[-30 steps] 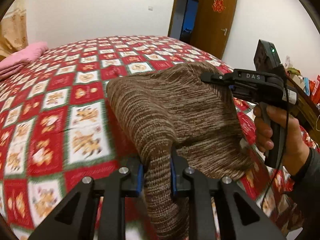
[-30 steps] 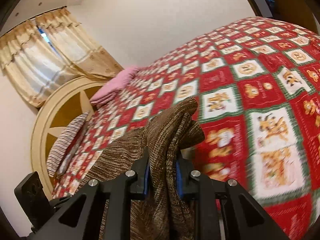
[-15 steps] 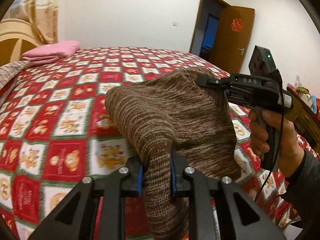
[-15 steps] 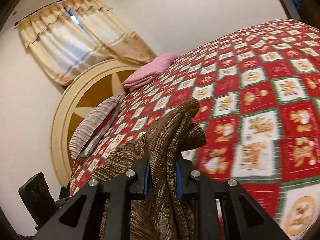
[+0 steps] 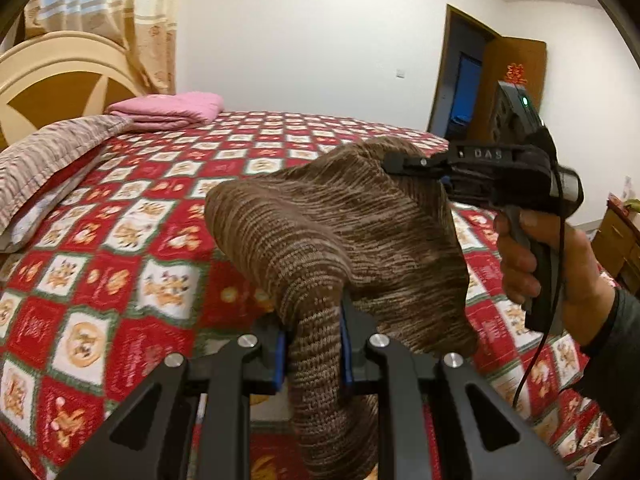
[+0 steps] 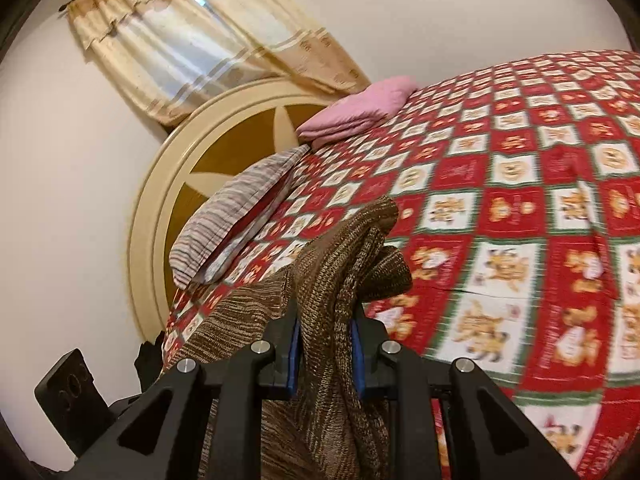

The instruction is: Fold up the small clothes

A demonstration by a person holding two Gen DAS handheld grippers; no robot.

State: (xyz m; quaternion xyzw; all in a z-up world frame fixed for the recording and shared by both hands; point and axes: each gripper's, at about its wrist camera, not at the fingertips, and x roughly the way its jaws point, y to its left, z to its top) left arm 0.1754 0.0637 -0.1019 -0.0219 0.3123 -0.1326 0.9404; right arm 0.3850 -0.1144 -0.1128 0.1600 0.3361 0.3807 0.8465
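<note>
Left gripper [image 5: 312, 354]: blue pads clamped narrow on bunched edge of brown knit garment [image 5: 344, 236]. Right gripper [image 6: 325, 354]: same, pinching another gathered edge. Garment spans between both, held up above red patterned bedspread [image 5: 120, 248], apparently clear of it. Right hand [image 5: 544, 264] grips handle. Pink blanket [image 6: 360, 110] folded beside headboard [image 6: 208, 152].

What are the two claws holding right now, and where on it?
Both grip the brown knit garment. The left claw pinches a bunched edge at one end, the right claw a gathered edge at the other, lifted above the bed.
</note>
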